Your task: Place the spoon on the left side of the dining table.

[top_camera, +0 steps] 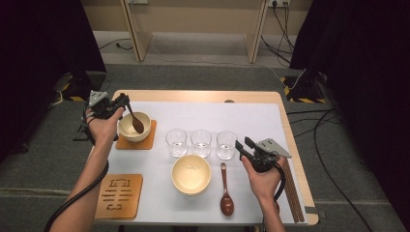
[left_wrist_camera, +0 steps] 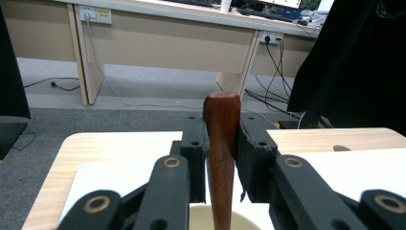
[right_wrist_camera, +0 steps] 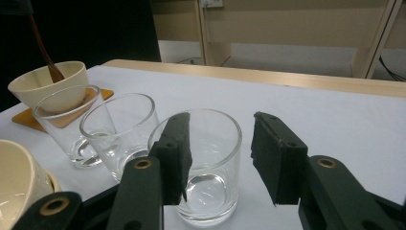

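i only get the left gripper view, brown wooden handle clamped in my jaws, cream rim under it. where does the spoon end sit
Observer: The high view shows the brown wooden spoon with its head inside the small cream bowl on the orange square coaster.
Operator: what is the other gripper doing
Observer: The right gripper is open and holds nothing; it hovers beside the rightmost clear glass tumbler.
Operator: any other spoon out there
Observer: Yes, a second brown wooden spoon lies flat on the white mat, right of the larger cream bowl.
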{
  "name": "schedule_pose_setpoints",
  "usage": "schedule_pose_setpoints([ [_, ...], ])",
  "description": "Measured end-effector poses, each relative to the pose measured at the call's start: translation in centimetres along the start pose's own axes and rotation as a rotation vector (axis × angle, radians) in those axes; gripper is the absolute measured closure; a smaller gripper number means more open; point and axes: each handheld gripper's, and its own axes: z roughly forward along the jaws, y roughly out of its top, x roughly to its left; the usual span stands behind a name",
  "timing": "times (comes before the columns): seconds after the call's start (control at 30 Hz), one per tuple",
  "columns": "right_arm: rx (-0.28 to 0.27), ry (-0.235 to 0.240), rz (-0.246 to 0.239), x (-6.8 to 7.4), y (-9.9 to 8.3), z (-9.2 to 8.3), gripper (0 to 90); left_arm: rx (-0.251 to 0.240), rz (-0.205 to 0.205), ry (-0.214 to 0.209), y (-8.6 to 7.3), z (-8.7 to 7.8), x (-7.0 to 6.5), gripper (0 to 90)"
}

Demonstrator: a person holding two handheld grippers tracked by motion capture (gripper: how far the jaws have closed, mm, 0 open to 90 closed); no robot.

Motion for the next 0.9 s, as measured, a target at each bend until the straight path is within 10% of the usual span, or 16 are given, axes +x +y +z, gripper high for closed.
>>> schedule_pose_setpoints([
  [0.9, 0.0, -0.003, -0.003, 0.0, 0.0, 0.1, 57.9, 0.024, -0.079, 0.07, -0.6, 0.3, 2.3, 71.7],
])
